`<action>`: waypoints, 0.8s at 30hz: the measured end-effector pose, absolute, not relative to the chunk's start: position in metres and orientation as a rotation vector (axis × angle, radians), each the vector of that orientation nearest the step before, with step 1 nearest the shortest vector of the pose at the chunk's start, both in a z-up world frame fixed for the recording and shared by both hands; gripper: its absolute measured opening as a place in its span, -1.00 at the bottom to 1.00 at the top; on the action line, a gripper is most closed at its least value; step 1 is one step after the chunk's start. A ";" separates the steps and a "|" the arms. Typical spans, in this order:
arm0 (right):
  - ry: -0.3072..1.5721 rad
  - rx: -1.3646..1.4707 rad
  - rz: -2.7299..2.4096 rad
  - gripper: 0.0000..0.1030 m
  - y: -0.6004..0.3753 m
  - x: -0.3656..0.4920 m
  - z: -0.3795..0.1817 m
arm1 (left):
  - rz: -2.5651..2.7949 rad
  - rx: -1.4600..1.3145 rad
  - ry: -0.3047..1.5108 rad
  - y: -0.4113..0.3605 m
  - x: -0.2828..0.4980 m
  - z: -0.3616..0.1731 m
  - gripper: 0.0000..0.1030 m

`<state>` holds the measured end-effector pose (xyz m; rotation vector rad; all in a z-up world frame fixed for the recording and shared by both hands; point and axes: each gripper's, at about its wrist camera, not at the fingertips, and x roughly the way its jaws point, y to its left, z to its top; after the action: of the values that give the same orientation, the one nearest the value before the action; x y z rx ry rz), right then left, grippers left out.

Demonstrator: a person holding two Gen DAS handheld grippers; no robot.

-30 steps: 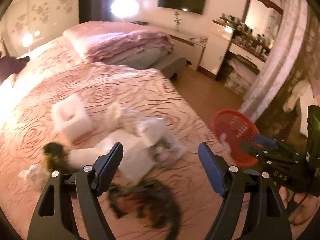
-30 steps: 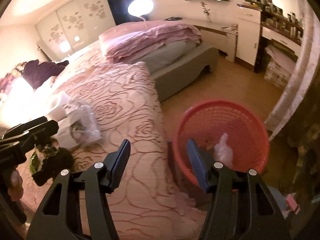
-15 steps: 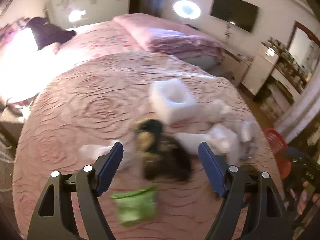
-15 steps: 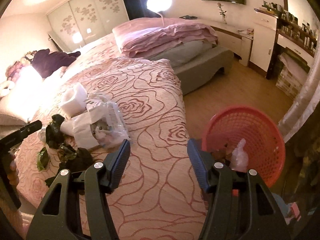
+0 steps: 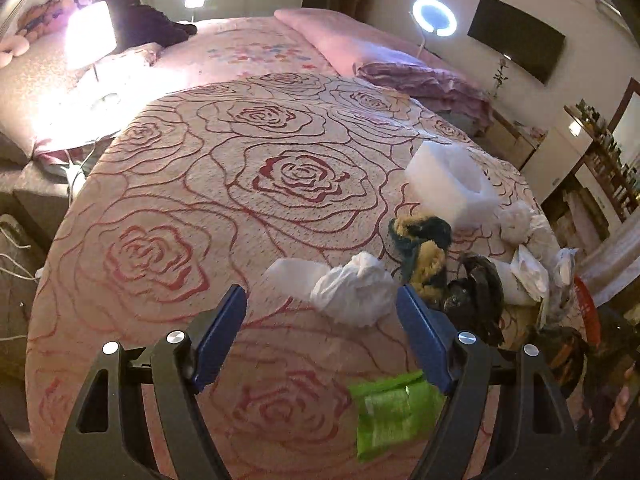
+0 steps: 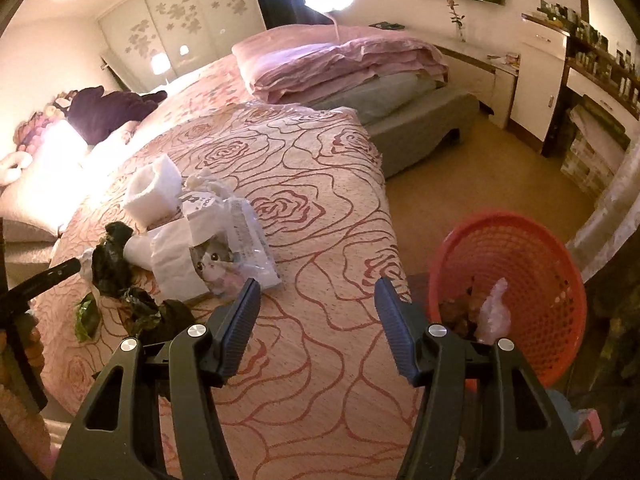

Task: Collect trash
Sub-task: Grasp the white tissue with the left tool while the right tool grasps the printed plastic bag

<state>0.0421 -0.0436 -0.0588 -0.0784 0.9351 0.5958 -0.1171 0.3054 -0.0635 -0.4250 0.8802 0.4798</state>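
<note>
Trash lies scattered on the rose-patterned bedspread (image 5: 168,208). My left gripper (image 5: 322,312) hangs open over it, with a crumpled white tissue (image 5: 354,292) just beyond its fingertips and a green wrapper (image 5: 394,412) under its right finger. Further right lie a dark-and-tan wrapper (image 5: 420,248), black crumpled plastic (image 5: 476,292) and a white foam block (image 5: 450,186). My right gripper (image 6: 316,312) is open and empty above the bed's edge. A cat-print bag (image 6: 230,260) lies to its left, the red basket (image 6: 532,280) with some trash inside to its right.
Folded pink quilts (image 6: 340,60) are stacked at the far end of the bed. Wooden floor (image 6: 480,168) runs between bed and dresser shelves (image 6: 592,80). A bright lamp (image 5: 90,34) and cables sit left of the bed. A curtain (image 6: 612,200) hangs behind the basket.
My left gripper has swung left across the bed, from over the dark wrappers to the white tissue and green wrapper. The right gripper has shifted left from the basket's rim to the bed's edge.
</note>
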 end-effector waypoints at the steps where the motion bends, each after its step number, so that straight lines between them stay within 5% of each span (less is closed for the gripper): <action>1: 0.935 -0.079 0.596 0.12 -0.043 0.043 -0.059 | 0.483 -0.433 0.885 0.307 -0.114 -0.066 0.44; 6: 0.940 -0.081 0.584 0.12 -0.042 0.046 -0.059 | 0.469 -0.427 0.892 0.307 -0.104 -0.072 0.42; 14: 0.958 -0.100 0.600 0.12 -0.029 0.050 -0.065 | 0.443 -0.415 0.890 0.305 -0.097 -0.078 -0.41; 24: 0.963 -0.117 0.676 0.12 -0.004 0.052 -0.063 | 0.442 -0.432 0.837 0.306 -0.107 -0.062 -0.44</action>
<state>0.0523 -0.0040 -0.0631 -0.1172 0.9634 0.6755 -0.1070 0.3061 -0.0623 -0.4322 0.8366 0.4418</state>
